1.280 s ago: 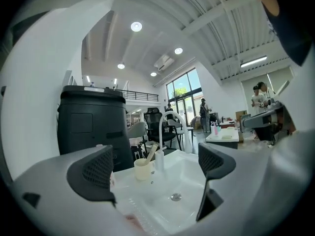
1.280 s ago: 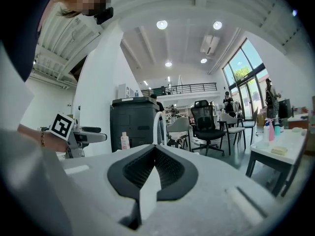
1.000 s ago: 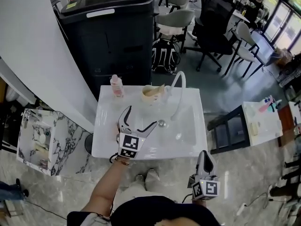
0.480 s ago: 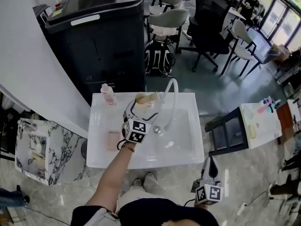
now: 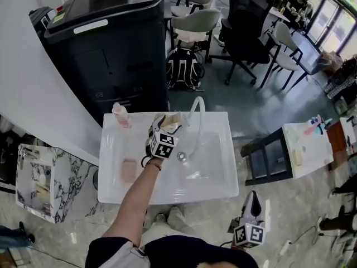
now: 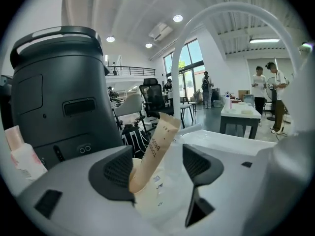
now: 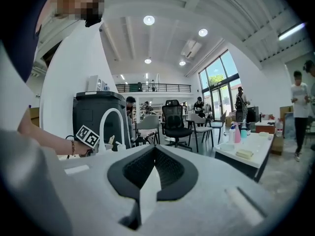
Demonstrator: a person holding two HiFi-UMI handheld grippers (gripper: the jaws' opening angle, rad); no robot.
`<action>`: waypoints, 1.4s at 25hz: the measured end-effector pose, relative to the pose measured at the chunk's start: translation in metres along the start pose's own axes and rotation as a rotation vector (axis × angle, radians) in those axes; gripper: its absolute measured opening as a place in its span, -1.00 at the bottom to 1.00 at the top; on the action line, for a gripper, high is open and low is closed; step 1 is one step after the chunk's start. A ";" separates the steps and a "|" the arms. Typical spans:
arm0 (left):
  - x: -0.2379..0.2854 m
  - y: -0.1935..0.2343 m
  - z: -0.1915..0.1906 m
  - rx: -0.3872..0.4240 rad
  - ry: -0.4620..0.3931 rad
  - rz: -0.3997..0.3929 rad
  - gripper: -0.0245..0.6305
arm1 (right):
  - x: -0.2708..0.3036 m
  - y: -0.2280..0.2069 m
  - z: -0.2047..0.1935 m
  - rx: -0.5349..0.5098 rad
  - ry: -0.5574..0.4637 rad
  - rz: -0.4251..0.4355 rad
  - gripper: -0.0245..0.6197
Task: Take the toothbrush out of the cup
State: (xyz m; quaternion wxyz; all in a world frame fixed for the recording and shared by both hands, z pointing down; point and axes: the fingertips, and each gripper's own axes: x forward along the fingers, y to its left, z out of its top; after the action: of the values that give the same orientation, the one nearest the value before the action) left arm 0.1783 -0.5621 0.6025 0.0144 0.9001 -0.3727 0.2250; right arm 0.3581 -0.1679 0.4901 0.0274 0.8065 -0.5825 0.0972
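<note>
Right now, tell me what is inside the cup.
A tan wrapped toothbrush leans out of the cup, beside a translucent wrapper. The cup's wall hides their lower ends and anything at the bottom.

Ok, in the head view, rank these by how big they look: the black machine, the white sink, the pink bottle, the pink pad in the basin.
1. black machine, largest
2. white sink, somewhat smaller
3. pink bottle and pink pad: about alike, too close to rank

Toothbrush (image 6: 153, 149) in cup (image 5: 170, 120); cup on sink (image 5: 167, 195) back rim; bottle (image 5: 119, 115) left, faucet (image 6: 231, 6) right.
</note>
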 end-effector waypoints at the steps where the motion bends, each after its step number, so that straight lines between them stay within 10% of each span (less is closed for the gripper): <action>1: 0.003 0.002 -0.002 -0.008 0.002 0.003 -0.06 | 0.000 -0.002 -0.001 0.002 0.003 -0.003 -0.92; 5: 0.012 0.007 -0.010 -0.018 0.032 0.005 -0.10 | 0.004 -0.003 0.000 0.006 -0.003 0.001 -0.91; 12: 0.009 0.022 -0.007 -0.025 0.010 0.056 -0.74 | 0.008 -0.005 0.000 -0.002 0.000 -0.006 -0.91; 35: -0.122 0.024 0.094 -0.004 -0.299 0.039 -0.84 | 0.014 0.033 0.009 -0.006 -0.036 0.124 -0.91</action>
State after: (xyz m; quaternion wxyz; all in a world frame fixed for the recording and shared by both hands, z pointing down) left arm 0.1237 -0.5169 0.4639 -0.0437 0.9162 -0.3885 0.0881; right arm 0.3328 -0.1932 0.4817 0.0134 0.7705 -0.6320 0.0825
